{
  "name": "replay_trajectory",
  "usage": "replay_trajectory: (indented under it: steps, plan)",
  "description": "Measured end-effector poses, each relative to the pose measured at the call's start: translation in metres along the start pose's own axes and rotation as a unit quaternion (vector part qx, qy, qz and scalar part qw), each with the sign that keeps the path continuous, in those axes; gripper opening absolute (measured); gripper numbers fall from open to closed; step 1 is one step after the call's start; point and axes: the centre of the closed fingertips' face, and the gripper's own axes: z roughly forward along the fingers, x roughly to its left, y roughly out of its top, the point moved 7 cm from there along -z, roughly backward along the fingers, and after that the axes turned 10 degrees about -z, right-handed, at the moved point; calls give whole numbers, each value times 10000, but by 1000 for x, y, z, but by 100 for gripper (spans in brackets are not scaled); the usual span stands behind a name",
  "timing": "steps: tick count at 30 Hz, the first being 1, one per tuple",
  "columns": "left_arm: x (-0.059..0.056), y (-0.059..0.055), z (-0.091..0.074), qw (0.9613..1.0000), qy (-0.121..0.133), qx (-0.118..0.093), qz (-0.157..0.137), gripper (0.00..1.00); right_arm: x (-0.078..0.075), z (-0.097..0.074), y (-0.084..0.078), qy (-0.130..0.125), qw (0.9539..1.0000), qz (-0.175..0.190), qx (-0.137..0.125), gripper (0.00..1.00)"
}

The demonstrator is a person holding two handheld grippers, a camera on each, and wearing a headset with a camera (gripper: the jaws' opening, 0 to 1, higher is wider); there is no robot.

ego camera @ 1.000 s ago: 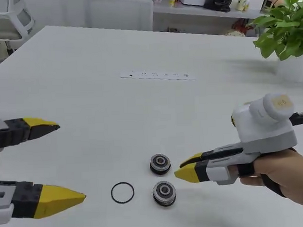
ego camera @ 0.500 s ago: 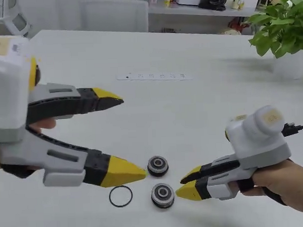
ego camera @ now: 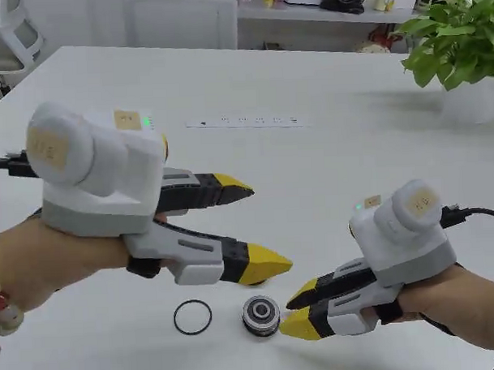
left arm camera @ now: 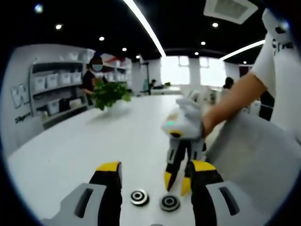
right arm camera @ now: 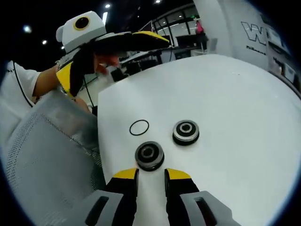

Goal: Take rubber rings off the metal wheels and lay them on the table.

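One wheel [ego camera: 260, 314] lies flat on the surface [ego camera: 327, 166], with a loose ring [ego camera: 192, 317] near it. My right tool [ego camera: 286, 315], jaws barely apart, sits just beside that wheel. My left tool [ego camera: 269, 227] hangs above with its jaws wide. I reckon so narrow a bite could shove the wheel away rather than catch rubber. The right gripper view shows a second wheel [right arm camera: 186, 132]; in the head view my left tool's lower jaw lies across that spot.

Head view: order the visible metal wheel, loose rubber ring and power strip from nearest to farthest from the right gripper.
1. Metal wheel, just left of the right gripper.
2. Rubber ring, farther left.
3. Power strip, mid-table beyond.
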Motion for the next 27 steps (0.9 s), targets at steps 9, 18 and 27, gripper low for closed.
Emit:
replay_trajectory:
  steps: [9,18,27]
  plan:
    - [-5,-31,7,9997,9,129,217,46,0,2,-1,-11,10000,-52,53,19]
    - [-12,-61,13,9989,-94,451,4,37,0,5,1,-83,9999,-78,-5,20]
    - [-6,-82,21,9972,35,748,-80,33,1,8,1,-90,9998,-186,63,19]
